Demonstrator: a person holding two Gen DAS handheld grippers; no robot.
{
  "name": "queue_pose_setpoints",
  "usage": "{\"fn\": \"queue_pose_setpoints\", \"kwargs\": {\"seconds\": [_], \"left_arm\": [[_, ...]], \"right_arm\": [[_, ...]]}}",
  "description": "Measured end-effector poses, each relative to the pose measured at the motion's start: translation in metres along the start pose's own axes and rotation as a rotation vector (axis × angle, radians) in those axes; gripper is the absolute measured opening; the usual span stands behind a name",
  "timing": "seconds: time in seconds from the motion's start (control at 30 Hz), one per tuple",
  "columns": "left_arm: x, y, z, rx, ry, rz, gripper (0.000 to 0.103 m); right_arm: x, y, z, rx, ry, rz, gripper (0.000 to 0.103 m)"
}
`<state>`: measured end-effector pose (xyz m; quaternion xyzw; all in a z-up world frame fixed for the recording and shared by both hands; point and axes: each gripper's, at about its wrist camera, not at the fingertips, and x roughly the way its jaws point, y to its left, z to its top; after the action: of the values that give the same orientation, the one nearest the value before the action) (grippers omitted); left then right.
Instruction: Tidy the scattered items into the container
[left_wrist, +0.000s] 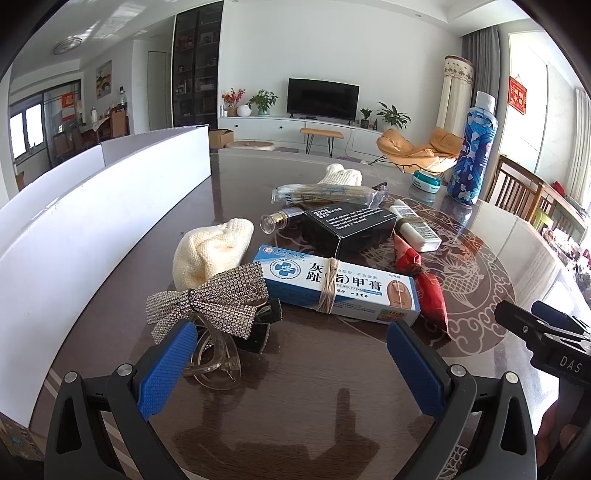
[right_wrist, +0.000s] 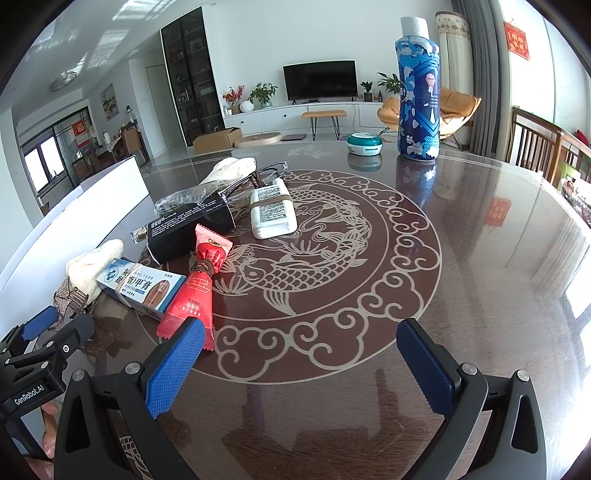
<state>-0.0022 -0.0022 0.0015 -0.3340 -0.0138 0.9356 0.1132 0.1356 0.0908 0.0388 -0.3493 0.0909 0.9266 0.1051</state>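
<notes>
A: Nearest to us is our left gripper (left_wrist: 291, 354), jaws spread wide and holding nothing, low over the bench (left_wrist: 314, 406). Its left finger tip sits right at the clear plastic hair claw (left_wrist: 216, 363) and the rhinestone bow clip (left_wrist: 210, 301).

B: And the nail cream box (left_wrist: 338, 286)?

A: Straight ahead of that gripper, just beyond the fingertips. Its long axis runs left to right across our line of approach, so the open jaws would have to straddle the short width, near the twine wrapped round its middle.

B: Our right gripper (right_wrist: 301, 358) is also open and empty. What lies close to it?

A: The red candy-style packet (right_wrist: 195, 291), just off its left finger, pointing away and up toward the black box (right_wrist: 188, 229). The white charger block (right_wrist: 273, 212) lies farther on; the blue bottle (right_wrist: 419, 96) and teal jar (right_wrist: 365, 142) stand well apart at the far side.

B: Where is the container?

A: The white container (left_wrist: 92, 221) runs along our left, its wall beside the cream knitted sock (left_wrist: 210, 251). We judge the left gripper the nearer one for the bow clip, hair claw and nail cream box, and the shorter carry too.
</notes>
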Motion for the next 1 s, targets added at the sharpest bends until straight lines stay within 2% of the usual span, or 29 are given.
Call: {"fn": "queue_pose_setpoints", "kwargs": {"seconds": [0.2,0.43,0.63,0.9,1.0], "left_arm": [[0.004,-0.004,-0.001,0.027,0.051,0.016,0.103],[0.005,-0.004,-0.001,0.025,0.063,0.020,0.103],[0.008,-0.003,-0.010,0.126,0.154,0.047,0.103],[-0.001,0.010,-0.019,0.117,0.151,0.039,0.103],[-0.008,0.016,-0.018,0.097,0.121,0.035,0.103]], "right_arm": [[-0.001,-0.001,0.001,0.001,-0.001,0.001,0.103],[-0.001,-0.001,0.001,0.002,0.002,0.003,0.103],[0.000,-0.002,0.002,0.003,0.012,0.011,0.103],[0.003,-0.002,0.004,-0.004,0.023,0.015,0.103],[0.005,-0.003,0.004,-0.003,0.027,0.015,0.103]]}}
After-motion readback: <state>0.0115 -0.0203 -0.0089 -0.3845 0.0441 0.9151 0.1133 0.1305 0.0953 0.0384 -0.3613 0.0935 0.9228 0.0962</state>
